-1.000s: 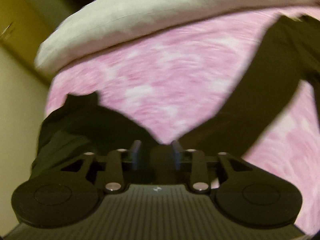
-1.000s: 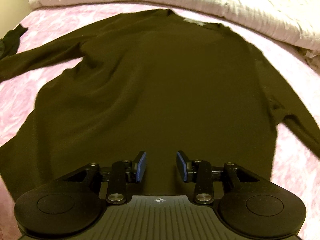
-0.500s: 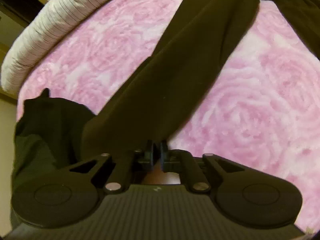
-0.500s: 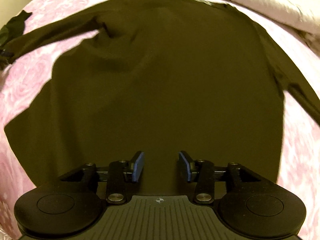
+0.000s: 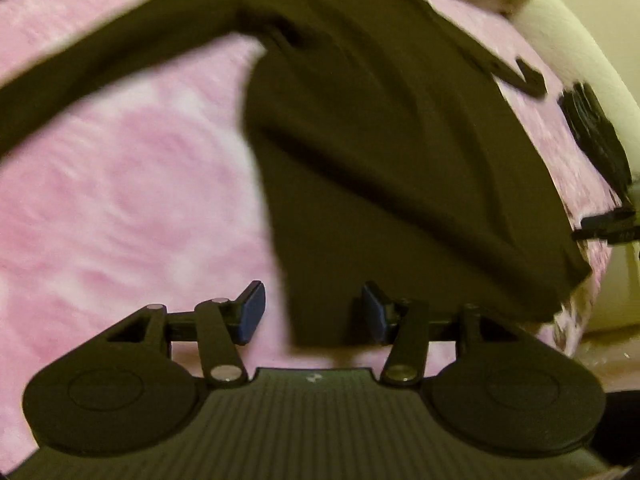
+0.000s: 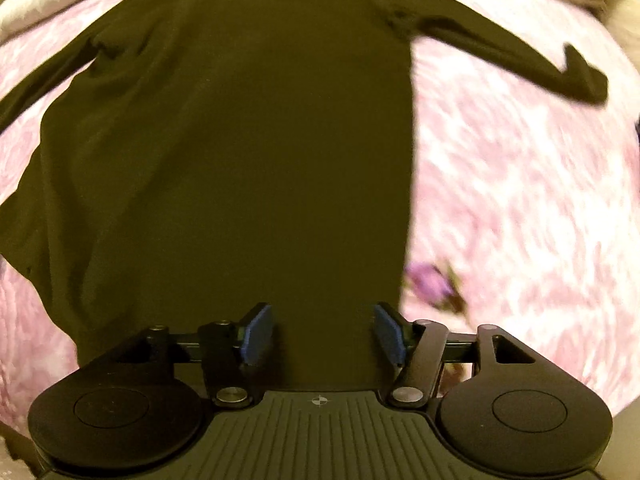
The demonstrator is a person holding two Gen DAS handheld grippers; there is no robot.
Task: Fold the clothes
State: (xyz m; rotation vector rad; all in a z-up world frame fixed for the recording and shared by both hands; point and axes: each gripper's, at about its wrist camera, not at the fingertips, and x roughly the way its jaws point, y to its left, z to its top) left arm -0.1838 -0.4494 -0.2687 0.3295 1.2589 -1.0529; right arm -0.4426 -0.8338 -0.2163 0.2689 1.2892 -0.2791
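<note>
On pink bedspread [image 6: 520, 200], dark sweater [image 6: 248, 168] w/ nothing on top.

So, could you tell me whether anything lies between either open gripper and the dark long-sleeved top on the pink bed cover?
Nothing visible does. The left gripper is open at the lower left corner of the dark long-sleeved top, and the right gripper is open over its hem, near the right edge. Only the pink floral bed cover surrounds it.
</note>
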